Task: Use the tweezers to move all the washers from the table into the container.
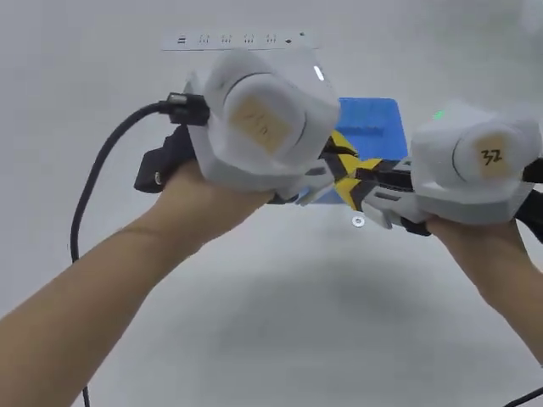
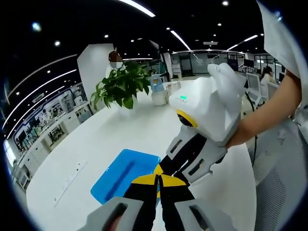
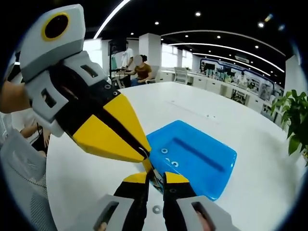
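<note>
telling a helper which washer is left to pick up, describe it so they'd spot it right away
Find the blue tray on the white table. Just off the tray's near edge, on the person's side, lies a small silver washer. Unlike the other washers, which sit inside the tray, this one lies on the bare tabletop.

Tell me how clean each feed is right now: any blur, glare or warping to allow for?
Head view: soft and washed out, the white table nearly blown, with a faint shadow on it; one washer just readable. Left gripper view: fisheye bends the ceiling lights into arcs, the container is sharp. Right gripper view: same bending; washers in the container crisp, the tweezers a thin sliver.
</note>
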A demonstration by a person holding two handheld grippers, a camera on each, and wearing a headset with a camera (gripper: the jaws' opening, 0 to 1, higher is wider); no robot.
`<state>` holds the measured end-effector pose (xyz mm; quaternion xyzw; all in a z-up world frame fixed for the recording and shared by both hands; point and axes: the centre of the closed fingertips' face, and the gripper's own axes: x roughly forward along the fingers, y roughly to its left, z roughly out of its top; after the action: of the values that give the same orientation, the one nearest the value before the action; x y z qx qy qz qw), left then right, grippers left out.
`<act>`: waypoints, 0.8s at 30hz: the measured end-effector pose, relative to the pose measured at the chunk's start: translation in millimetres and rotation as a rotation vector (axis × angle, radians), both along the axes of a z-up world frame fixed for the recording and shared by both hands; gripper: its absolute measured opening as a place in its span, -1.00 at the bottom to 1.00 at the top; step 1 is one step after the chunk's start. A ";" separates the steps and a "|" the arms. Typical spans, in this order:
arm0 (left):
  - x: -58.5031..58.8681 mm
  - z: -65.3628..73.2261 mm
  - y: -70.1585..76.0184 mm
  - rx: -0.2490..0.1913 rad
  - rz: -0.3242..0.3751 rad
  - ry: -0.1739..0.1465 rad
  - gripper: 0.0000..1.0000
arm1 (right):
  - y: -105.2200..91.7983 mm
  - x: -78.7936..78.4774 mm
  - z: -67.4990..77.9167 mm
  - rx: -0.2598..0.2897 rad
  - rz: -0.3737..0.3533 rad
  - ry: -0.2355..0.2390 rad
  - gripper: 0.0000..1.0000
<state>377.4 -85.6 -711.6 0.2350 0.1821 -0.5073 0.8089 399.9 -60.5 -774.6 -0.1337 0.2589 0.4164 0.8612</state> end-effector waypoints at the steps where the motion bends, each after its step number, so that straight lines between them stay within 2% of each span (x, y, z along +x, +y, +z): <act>1: 0.1 -0.6 -0.3 0.004 -0.002 -0.002 -1.00 | -0.4 0.5 -1.0 0.000 -0.001 0.003 -0.86; 5: 0.7 -2.5 -0.1 0.021 -0.006 -0.012 -1.00 | 0.0 1.4 -2.7 0.006 -0.003 0.011 -0.86; 9: 1.1 -7.2 -0.3 0.032 -0.012 -0.005 -1.00 | 0.2 0.4 -7.5 -0.002 -0.002 0.020 -0.86; 13: 2.1 -6.0 -1.2 0.021 -0.013 -0.001 -1.00 | -0.8 0.7 -6.8 0.020 -0.018 0.031 -0.86; 20: 1.4 -5.2 -2.6 0.017 -0.020 -0.003 -1.00 | -2.4 -0.4 -5.7 -0.004 -0.013 0.013 -0.87; 24: 2.2 -5.6 -3.6 0.018 -0.021 -0.005 -1.00 | -3.2 0.3 -5.8 0.000 -0.020 0.018 -0.86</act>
<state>379.6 -89.2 -717.2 0.2454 0.1824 -0.5134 0.8018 400.3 -63.7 -780.4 -0.1276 0.2680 0.4090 0.8629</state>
